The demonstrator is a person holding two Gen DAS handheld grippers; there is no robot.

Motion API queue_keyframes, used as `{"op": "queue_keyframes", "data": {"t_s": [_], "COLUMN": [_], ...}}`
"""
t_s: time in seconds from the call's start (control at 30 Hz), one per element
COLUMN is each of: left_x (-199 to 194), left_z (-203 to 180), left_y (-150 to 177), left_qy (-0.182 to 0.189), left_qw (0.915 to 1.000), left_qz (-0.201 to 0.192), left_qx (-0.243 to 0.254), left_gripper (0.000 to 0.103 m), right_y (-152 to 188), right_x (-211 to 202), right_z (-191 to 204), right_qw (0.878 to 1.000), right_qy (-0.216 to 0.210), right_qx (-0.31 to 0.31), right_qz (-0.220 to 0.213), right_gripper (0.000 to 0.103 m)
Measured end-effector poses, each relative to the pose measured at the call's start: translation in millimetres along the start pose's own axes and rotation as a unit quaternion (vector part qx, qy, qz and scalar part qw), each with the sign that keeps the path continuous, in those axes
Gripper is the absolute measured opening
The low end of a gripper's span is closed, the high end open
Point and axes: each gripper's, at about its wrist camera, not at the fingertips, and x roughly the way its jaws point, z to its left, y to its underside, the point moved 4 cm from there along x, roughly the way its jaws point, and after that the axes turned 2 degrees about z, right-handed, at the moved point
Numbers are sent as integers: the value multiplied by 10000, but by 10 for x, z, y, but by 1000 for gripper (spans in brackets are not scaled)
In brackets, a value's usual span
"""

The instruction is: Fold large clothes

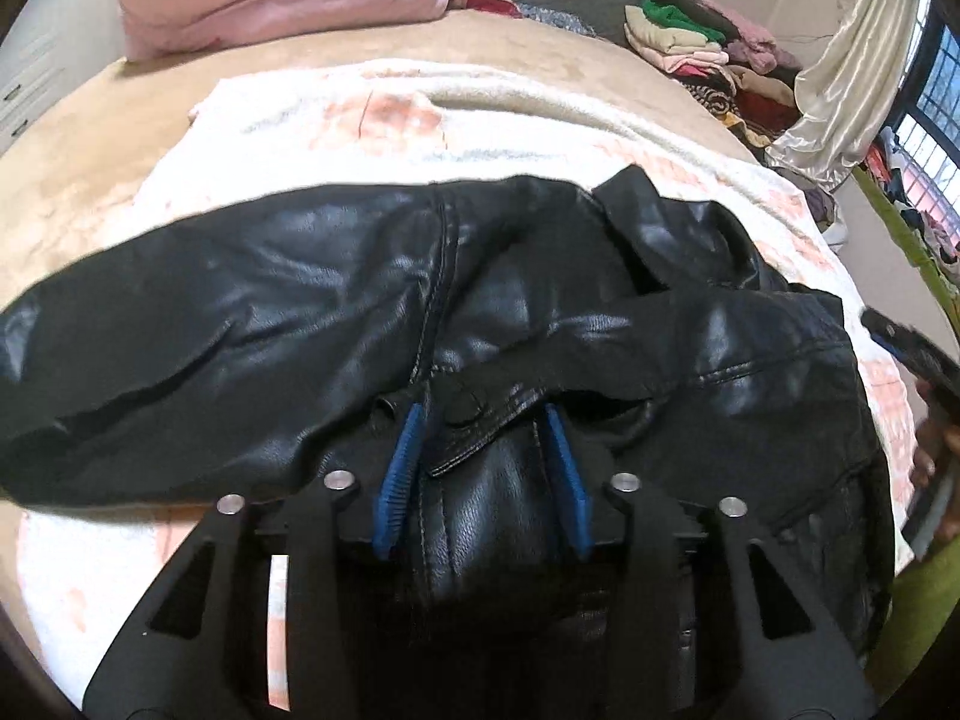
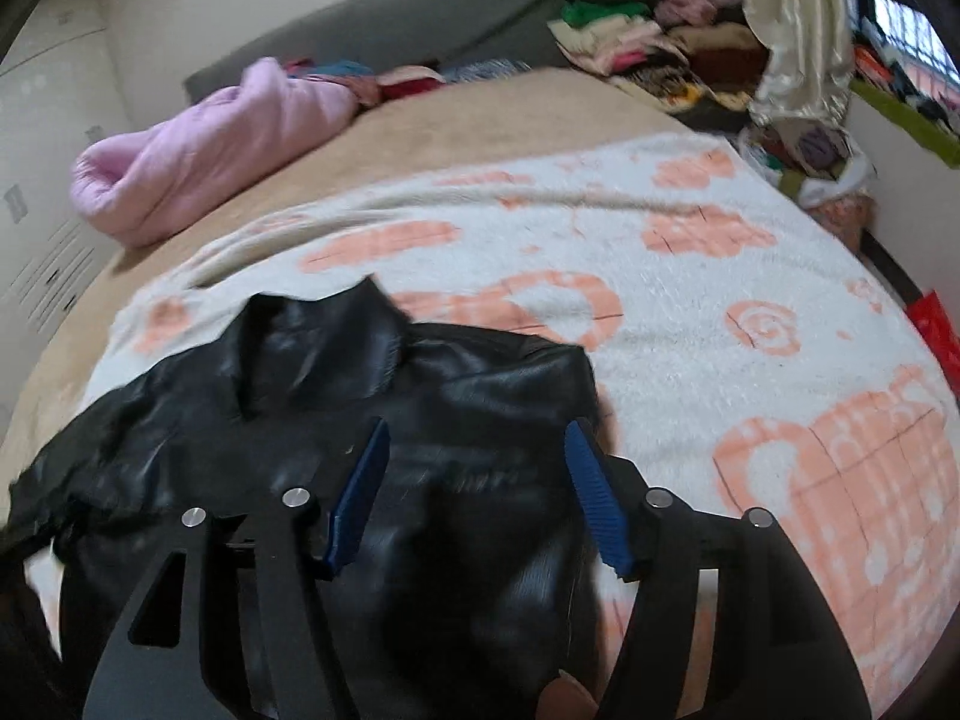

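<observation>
Black leather jacket (image 1: 456, 300): lies crumpled on a white blanket with orange patterns (image 2: 690, 324), near side of a tan-covered bed (image 2: 480, 120); one sleeve runs out to the left, collar bunched toward the right.

Left gripper (image 1: 483, 414): blue pads spread moderately; a snap-buttoned tab of the jacket sits between them; whether the pads press the leather, cannot tell.

Right gripper (image 2: 477, 429): pads set wide, over the jacket's right edge, leather between them, nothing clamped.

Pink quilt (image 2: 198, 144): rolled, far left on the bed.

Heap of mixed clothes (image 2: 654, 42): far right, beside a pale curtain (image 2: 798, 24) and a window (image 2: 900, 6).
</observation>
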Motion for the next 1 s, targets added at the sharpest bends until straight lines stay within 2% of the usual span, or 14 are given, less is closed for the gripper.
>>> {"op": "queue_keyframes", "data": {"t_s": [0.13,0.3,0.4,0.5,0.63,0.7,0.8,0.9,0.97,1.0], "left_x": [-156,-447,-528,-405,-45,103,212,210,205,201], "left_z": [-6,0,-167,-466,-604,-553,-403,-347,-337,-333], "left_y": [-53,-177,-178,-96,112,196,323,374,361,354], "left_qy": [-84,-260,178,350,59,-104,116,259,300,336], "left_qw": [9997,9966,9963,9958,9967,9970,9983,9987,9986,9985], "left_qz": [-226,-757,-800,-596,-63,182,429,385,393,396], "left_qx": [79,202,270,600,813,751,366,232,194,180], "left_gripper": [39,39,39,41,44,44,44,44,44,44], "right_y": [212,503,598,612,611,617,607,635,751,797], "right_x": [-239,-399,-495,-547,-576,-564,-470,-226,68,155], "right_z": [125,176,210,300,498,602,692,616,417,364], "right_qw": [9994,9992,9993,9987,9973,9962,9952,9960,9935,9928], "right_qy": [-74,22,-39,-209,-355,-442,-464,-186,181,105], "right_qx": [-326,-398,-381,-449,-627,-750,-856,-784,-529,-415], "right_qz": [-34,29,-47,-83,-106,-80,50,394,988,1120], "right_gripper": [63,63,63,63,63,63,65,67,65,65]}}
